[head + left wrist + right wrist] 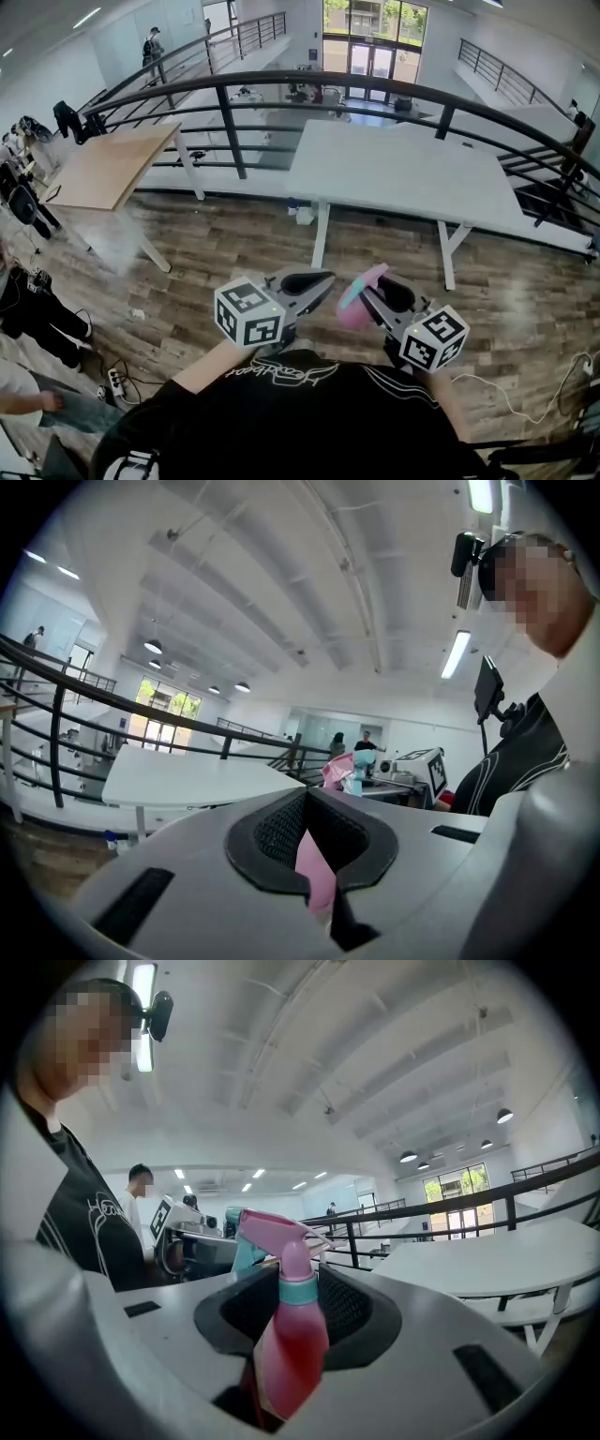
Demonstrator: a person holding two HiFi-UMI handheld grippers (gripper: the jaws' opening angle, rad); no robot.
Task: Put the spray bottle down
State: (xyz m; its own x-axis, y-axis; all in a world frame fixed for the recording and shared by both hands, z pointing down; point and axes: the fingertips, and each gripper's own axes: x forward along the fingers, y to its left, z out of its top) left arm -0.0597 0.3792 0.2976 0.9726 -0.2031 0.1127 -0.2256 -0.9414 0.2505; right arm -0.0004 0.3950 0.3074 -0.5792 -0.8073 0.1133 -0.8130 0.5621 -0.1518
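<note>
Right hand-held gripper was clenched on the belly of the pink plastic spray bottle with teal collar, trigger head upright beyond its jaws; judged light, smooth, slightly yielding, best held mid-body; left hand-held gripper pinched a thin pink strip.

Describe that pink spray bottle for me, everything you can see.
The spray bottle looks like glossy pink plastic, with a teal collar, a pink trigger head and a teal nozzle. The right tool grips its body between the jaws; the neck and head stick out beyond them. It is held in the air, resting on no surface.
</note>
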